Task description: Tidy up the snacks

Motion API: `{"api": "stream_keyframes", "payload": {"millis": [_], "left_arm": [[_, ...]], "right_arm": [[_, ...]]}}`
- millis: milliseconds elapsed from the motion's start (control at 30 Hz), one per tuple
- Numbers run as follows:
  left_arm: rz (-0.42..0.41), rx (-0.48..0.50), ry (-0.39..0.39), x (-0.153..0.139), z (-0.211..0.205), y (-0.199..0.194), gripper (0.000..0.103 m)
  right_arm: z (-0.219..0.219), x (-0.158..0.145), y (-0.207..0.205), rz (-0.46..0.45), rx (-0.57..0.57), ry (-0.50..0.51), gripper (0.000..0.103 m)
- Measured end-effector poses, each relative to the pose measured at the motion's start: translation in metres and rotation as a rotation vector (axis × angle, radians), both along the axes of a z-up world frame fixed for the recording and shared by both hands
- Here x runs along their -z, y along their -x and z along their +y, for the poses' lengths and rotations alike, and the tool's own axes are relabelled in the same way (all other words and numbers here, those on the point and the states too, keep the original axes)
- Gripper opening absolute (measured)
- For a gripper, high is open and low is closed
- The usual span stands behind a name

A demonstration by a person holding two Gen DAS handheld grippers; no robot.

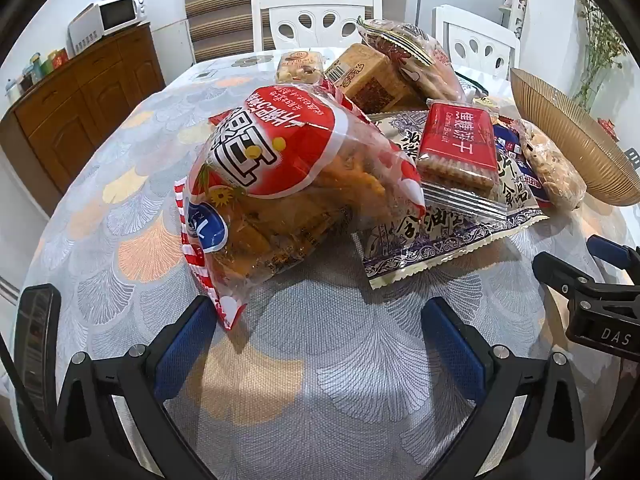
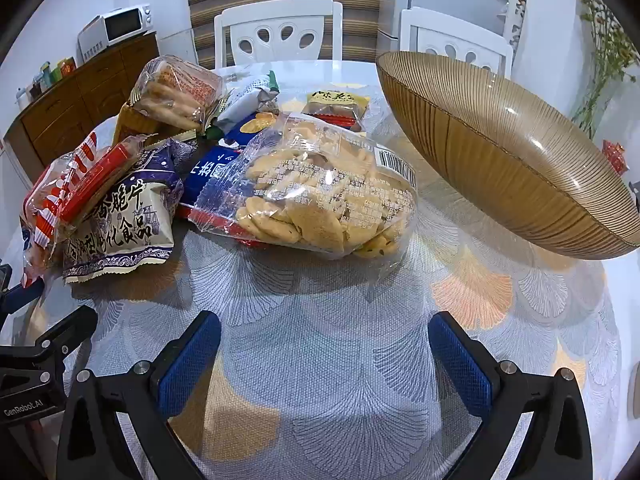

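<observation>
Your left gripper (image 1: 320, 344) gapes empty before the red-and-clear snack bag (image 1: 288, 184) | your right gripper (image 2: 324, 364) gapes empty before the clear cracker bag (image 2: 328, 196), beside the ribbed amber glass bowl (image 2: 520, 184).

A patterned tablecloth (image 2: 320, 320) covers the table. Two white chairs (image 2: 279, 32) stand at its far edge. A wooden sideboard (image 1: 80, 96) stands beyond the left edge, carrying a microwave (image 1: 120, 12) and small tins (image 1: 44, 62).
</observation>
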State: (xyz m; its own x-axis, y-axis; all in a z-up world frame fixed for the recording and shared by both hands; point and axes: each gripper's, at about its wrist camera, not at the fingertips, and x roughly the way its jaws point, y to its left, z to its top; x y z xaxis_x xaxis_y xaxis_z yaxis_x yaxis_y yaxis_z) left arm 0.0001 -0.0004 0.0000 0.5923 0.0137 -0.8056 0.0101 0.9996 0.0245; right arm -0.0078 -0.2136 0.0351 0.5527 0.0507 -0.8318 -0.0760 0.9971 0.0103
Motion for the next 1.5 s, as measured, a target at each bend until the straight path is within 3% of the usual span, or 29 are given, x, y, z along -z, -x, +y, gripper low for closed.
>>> {"api": "stream_keyframes", "payload": {"millis": [1500], "left_arm": [[0.000,0.000,0.014,0.0003,-0.0007,-0.0001,0.103]], "right_arm": [[-0.0006,-0.0006,0.0009,-0.001,0.000,0.004,0.103]]}}
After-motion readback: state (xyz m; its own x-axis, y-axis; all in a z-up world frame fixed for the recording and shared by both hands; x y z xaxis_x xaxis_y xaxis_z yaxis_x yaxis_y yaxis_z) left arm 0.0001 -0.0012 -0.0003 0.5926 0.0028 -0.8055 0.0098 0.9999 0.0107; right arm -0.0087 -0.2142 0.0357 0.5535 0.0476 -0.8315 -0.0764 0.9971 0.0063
